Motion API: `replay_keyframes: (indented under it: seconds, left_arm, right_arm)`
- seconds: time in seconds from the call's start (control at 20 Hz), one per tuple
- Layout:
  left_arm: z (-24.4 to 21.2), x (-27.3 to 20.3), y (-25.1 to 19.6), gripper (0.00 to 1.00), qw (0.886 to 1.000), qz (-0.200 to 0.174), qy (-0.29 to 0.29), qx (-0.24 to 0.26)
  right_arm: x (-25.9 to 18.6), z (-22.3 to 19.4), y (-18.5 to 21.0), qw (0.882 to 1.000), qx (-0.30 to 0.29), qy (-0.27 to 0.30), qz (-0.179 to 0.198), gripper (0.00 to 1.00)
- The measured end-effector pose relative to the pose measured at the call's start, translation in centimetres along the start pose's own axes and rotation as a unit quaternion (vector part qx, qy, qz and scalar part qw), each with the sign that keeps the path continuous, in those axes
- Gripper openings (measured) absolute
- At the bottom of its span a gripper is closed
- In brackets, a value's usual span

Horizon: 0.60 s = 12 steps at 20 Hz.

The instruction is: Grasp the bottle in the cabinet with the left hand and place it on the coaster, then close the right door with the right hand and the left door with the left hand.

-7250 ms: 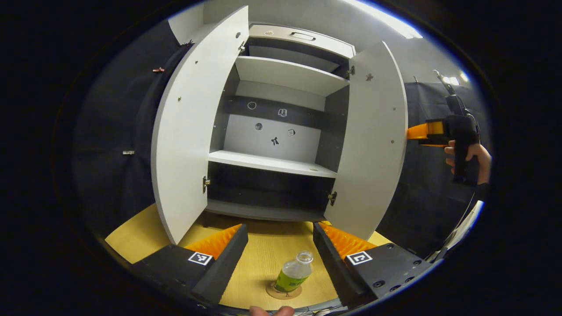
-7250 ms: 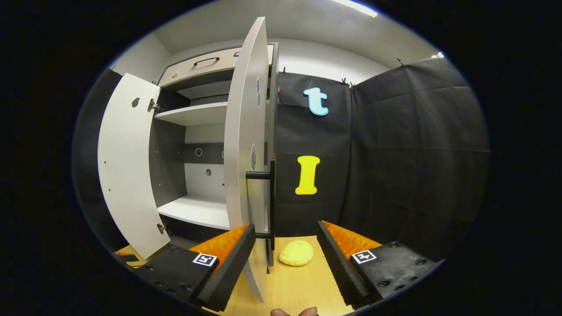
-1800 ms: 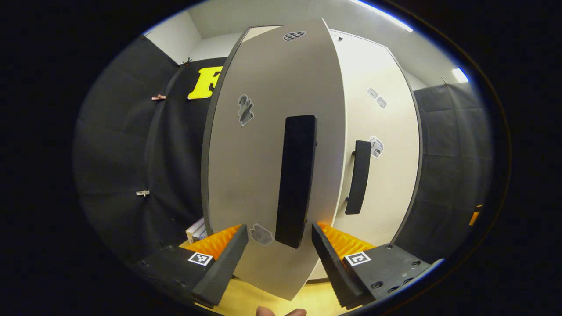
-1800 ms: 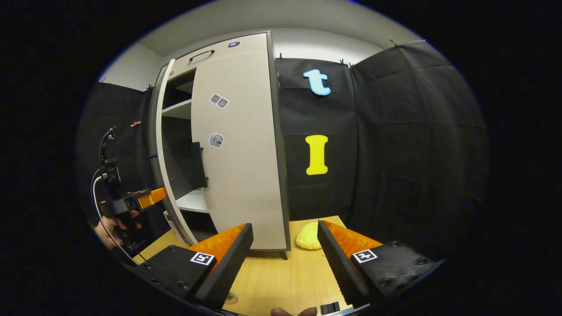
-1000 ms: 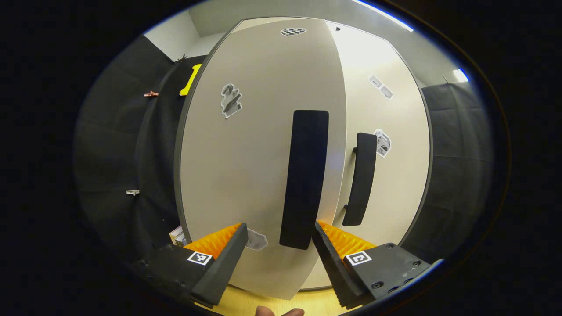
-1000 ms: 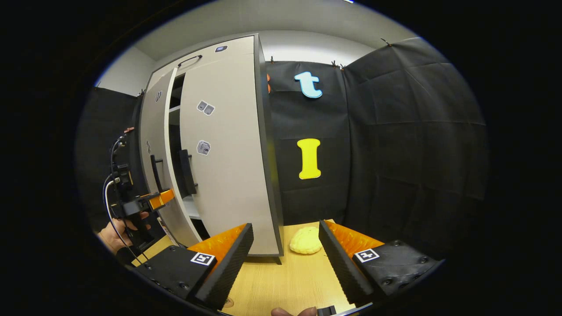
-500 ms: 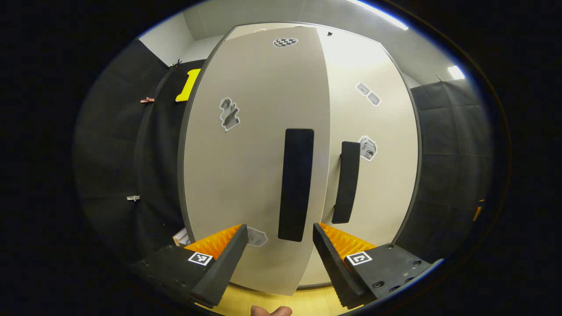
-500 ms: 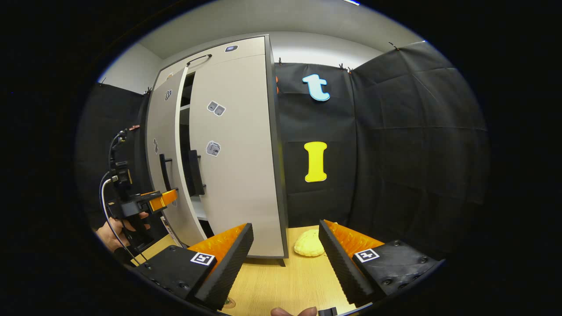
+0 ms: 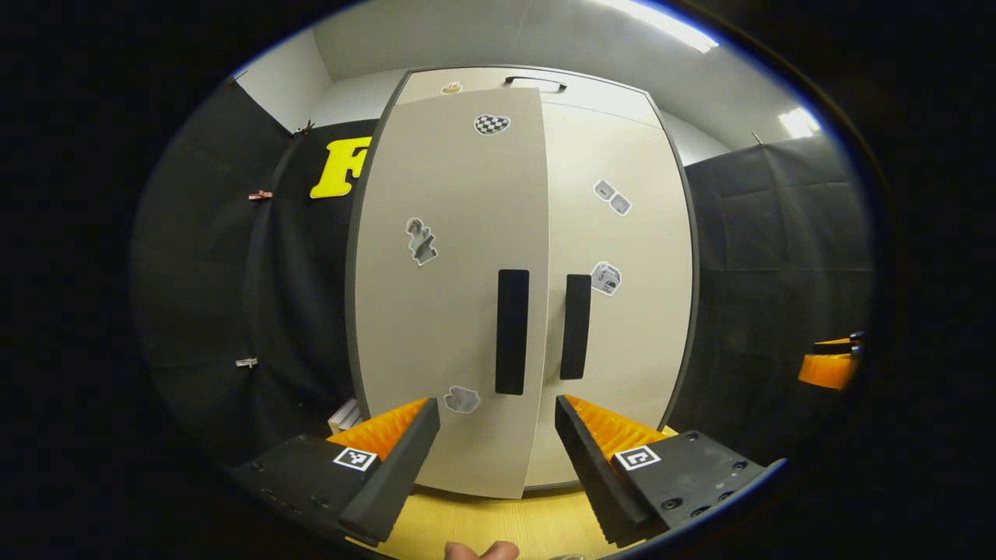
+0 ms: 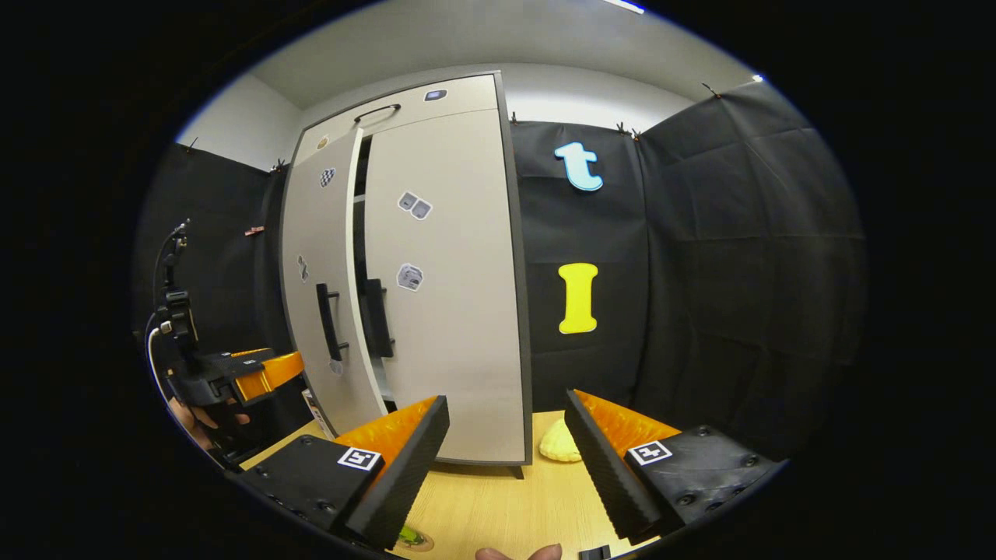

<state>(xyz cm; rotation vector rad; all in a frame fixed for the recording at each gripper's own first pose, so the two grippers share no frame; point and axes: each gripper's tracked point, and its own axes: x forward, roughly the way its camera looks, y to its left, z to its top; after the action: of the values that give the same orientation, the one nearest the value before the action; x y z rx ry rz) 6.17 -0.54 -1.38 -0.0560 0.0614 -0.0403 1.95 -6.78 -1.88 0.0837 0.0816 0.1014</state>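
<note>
- The left gripper [image 9: 496, 459] has its fingers spread wide with nothing between them; it hangs just in front of the cabinet, apart from it, aimed at the seam where the two doors meet.
- The right gripper [image 10: 506, 467] is spread just as wide and empty, held back over the table [image 10: 482, 505], facing the cabinet's right front corner.
- From the left gripper view, the left door [image 9: 443, 295] sits at 12 o'clock, its handle [image 9: 511, 330] straight ahead above the finger gap, and the right door [image 9: 622, 295] lies toward 1 o'clock.
- From the right gripper view, the left door shows at 10 o'clock standing slightly proud, with a dark slit between the doors, so I judge it not fully home.
- To finish well, press with the flat of a left fingertip on the door face beside the handle, near the free edge, not the hinge side; push straight and slowly until the edges line up.
- Keep the fingers spread, so nothing hooks the handle and drags the door back out on the retreat.
- The bottle [image 10: 406, 535] is out of the cabinet: a green sliver of it shows at 6 o'clock in the right gripper view, on what looks like the coaster; keep both arms above it.
- A yellow lump [image 10: 562, 445] lies on the table by the cabinet's right corner, well away from the push.
</note>
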Motion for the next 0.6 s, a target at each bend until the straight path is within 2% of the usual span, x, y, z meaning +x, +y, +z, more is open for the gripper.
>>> replay_keyframes:
  seconds: [0.6]
  left_arm:
    - [0.1, -8.8, 2.5, 0.95, 0.999, 0.032, -0.007, -0.025]
  right_arm:
    - [-1.9, 0.7, 5.2, 1.000, -0.015, -0.015, 0.018, 0.99]
